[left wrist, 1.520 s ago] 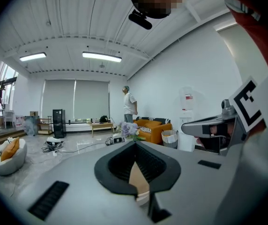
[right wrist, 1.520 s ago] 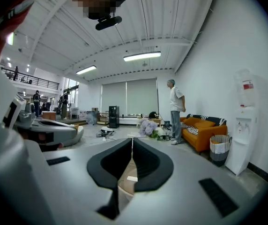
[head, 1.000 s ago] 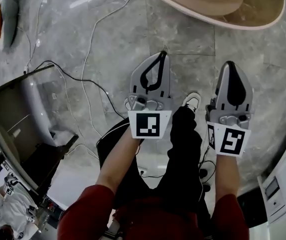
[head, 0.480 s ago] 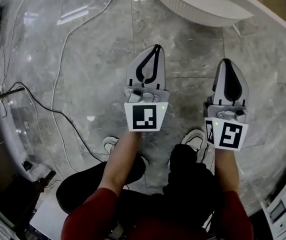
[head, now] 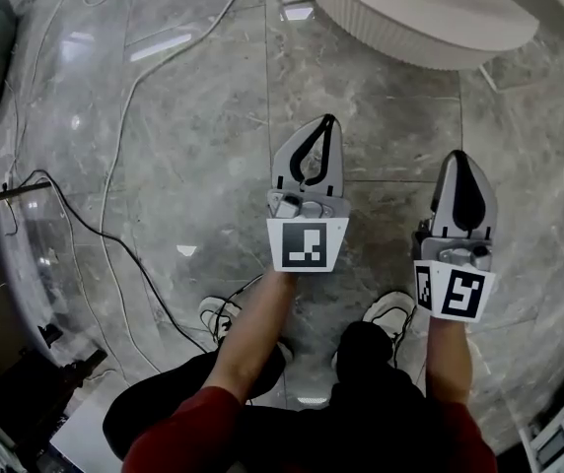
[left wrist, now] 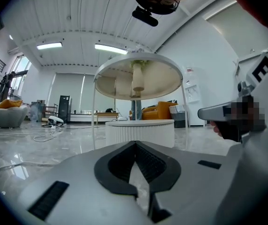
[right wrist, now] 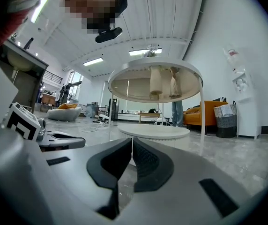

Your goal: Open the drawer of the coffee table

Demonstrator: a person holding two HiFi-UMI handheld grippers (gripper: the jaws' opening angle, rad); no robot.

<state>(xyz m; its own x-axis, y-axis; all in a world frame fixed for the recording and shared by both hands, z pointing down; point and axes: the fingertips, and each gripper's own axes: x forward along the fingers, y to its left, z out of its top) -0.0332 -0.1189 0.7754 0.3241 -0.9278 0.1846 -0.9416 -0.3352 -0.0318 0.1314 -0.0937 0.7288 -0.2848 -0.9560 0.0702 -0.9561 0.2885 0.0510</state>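
Your left gripper (head: 329,122) has its jaws pressed fully together on nothing; your right gripper (head: 459,156) has its jaws meeting at the tips, empty too. Both point to 12 o'clock over the grey marble floor (head: 183,166). The round white ribbed coffee table (head: 430,18) lies at 1 o'clock, well apart; no drawer shows

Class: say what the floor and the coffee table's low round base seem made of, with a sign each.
Floor: polished grey marble or marble-look tile; veins, joints, lamp glare. Base: matt white, ribbed wall; perhaps painted wood or plastic.
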